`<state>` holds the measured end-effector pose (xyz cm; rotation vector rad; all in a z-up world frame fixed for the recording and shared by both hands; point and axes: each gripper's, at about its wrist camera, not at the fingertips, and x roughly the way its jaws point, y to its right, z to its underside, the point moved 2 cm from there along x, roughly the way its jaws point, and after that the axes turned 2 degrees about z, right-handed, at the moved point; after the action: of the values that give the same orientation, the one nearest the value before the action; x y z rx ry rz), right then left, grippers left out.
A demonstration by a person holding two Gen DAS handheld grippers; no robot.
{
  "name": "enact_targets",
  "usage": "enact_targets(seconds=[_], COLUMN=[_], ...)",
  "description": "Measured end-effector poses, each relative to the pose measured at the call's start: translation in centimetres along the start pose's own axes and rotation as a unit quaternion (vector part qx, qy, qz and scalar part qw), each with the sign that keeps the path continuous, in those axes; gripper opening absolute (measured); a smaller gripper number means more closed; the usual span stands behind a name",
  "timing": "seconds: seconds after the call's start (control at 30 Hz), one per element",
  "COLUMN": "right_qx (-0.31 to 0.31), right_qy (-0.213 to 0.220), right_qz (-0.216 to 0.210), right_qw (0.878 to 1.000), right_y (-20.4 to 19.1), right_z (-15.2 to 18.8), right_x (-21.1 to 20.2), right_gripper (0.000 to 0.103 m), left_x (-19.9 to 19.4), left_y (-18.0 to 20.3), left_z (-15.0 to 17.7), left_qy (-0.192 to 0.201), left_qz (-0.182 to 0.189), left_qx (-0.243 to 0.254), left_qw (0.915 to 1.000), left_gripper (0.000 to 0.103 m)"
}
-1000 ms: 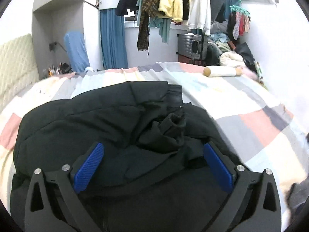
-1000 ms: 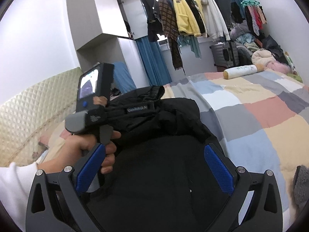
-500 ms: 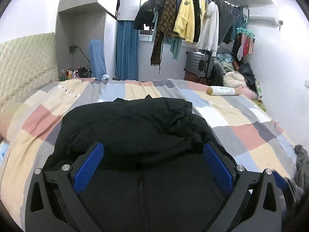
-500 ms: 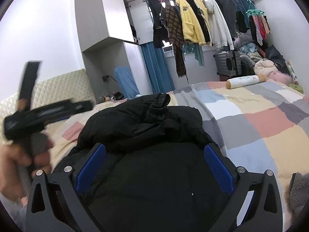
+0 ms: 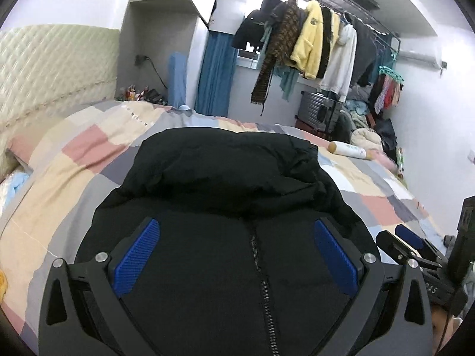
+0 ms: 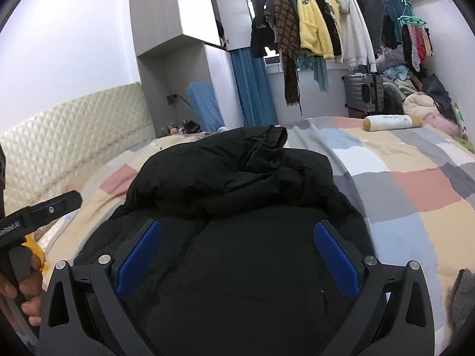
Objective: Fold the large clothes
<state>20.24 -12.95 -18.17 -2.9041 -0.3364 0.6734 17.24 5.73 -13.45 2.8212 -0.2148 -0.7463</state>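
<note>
A large black padded jacket (image 5: 225,178) lies on the patchwork bed (image 5: 89,160), its far part folded back over the body, its zipper (image 5: 261,267) running toward me. My left gripper (image 5: 237,249) hovers open over the near half of the jacket, nothing between its blue pads (image 5: 136,255). In the right wrist view the same jacket (image 6: 237,175) fills the middle, and my right gripper (image 6: 237,252) is open above it, empty. The right gripper's body also shows at the lower right of the left wrist view, and the left gripper with a hand (image 6: 20,290) at the left edge of the right wrist view.
A quilted cream headboard (image 6: 71,136) bounds the bed on the left. A cylindrical bolster pillow (image 6: 389,123) lies at the far right of the bed. Clothes hang on a rail (image 6: 314,23) behind, with a grey suitcase (image 6: 362,92) and piled laundry (image 6: 415,101).
Both grippers drew back and rose from the jacket. The left gripper pulled away to the left edge of the right view. The jacket stays folded.
</note>
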Motion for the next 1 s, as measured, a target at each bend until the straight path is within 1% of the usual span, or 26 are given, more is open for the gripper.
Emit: enact_targets(seconds=[0.13,0.23,0.33,0.4,0.47,0.53,0.57,0.63,0.67,0.73,0.8,0.9,0.93,1.0], right_qx=[-0.018,-0.036,-0.045,-0.033,-0.015,-0.013,-0.014,-0.004,0.011,0.035,0.069,0.098,0.107,0.121], right_qy=[0.000,-0.001,-0.005,-0.010,-0.017,-0.024,-0.024,-0.028,-0.036,-0.046,-0.066,-0.088,-0.095,-0.102], right_qz=[-0.006,-0.012,-0.011,0.000,0.003,0.019,0.034,0.047,0.054,0.055,0.064,0.050,0.042,0.024], right_qw=[1.000,0.999,0.999,0.999,1.000,0.999,0.999,0.999,0.998,0.997,0.993,0.990,0.989,0.987], right_y=[-1.1,-1.9,-2.0,-1.3,-0.3,0.5,1.3,2.5,3.5,4.9,6.5,7.4,7.4,7.1], right_z=[-0.7,-1.8,-4.1,-5.8,-7.0,-7.7,-8.3,-9.1,-9.5,-9.8,-9.9,-9.5,-9.3,-9.1], right_x=[1.2,2.8,6.1,8.5,10.7,12.6,13.9,15.5,16.8,18.3,20.4,22.5,23.1,24.1], right_gripper=[0.103,0.103,0.103,0.103,0.103,0.103,0.103,0.103,0.103,0.103,0.103,0.102,0.101,0.094], left_x=[0.3,1.0,1.8,2.4,2.9,3.6,4.0,4.4,4.8,5.5,5.9,6.6,6.7,6.9], left_y=[-0.9,-1.5,-1.8,-2.2,-2.6,-2.9,-3.0,-3.2,-3.2,-3.3,-3.4,-3.7,-3.8,-4.1], left_z=[0.0,0.6,1.3,1.5,1.6,1.7,1.8,2.0,2.1,2.4,2.5,2.5,2.6,2.8], left_qy=[0.005,-0.006,-0.017,-0.018,-0.021,-0.027,-0.028,-0.030,-0.034,-0.040,-0.042,-0.046,-0.048,-0.050], left_qz=[-0.005,0.005,0.002,-0.002,0.001,0.003,0.002,0.002,0.005,0.013,0.015,0.019,0.021,0.026], left_qx=[0.003,-0.004,0.001,0.003,-0.003,-0.008,-0.009,-0.012,-0.016,-0.022,-0.021,-0.024,-0.026,-0.032], left_qw=[1.0000,1.0000,0.9999,0.9998,0.9998,0.9996,0.9996,0.9995,0.9993,0.9989,0.9988,0.9985,0.9983,0.9979], left_gripper=[0.103,0.103,0.103,0.103,0.103,0.103,0.103,0.103,0.103,0.103,0.103,0.103,0.103,0.103])
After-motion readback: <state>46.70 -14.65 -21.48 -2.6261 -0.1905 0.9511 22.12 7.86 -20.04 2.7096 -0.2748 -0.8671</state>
